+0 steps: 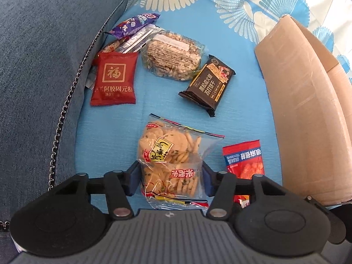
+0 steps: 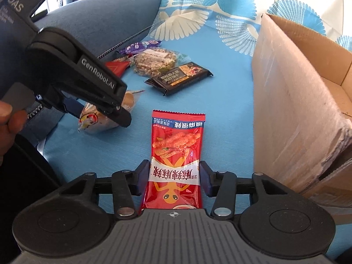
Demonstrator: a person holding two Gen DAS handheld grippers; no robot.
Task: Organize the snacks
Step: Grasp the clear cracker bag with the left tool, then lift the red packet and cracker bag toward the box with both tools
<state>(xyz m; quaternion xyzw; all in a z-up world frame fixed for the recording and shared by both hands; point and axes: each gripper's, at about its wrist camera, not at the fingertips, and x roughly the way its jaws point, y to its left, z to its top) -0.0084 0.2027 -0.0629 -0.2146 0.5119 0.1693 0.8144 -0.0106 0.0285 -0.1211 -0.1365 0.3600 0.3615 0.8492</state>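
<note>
The right gripper [image 2: 173, 177] is pinched across the red snack packet [image 2: 177, 145], whose long axis runs straight ahead on the blue cloth [image 2: 220, 101]. The left gripper [image 1: 170, 177] is pinched on the cracker bag [image 1: 168, 154]. The cardboard box [image 2: 292, 110] lies nearest the right hand.

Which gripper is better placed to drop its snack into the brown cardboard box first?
Probably the right gripper. The red spicy-strip packet between its fingers lies right beside the brown cardboard box. The left gripper, around the clear bag of rice crackers, sits farther from it, beyond that packet.
</note>
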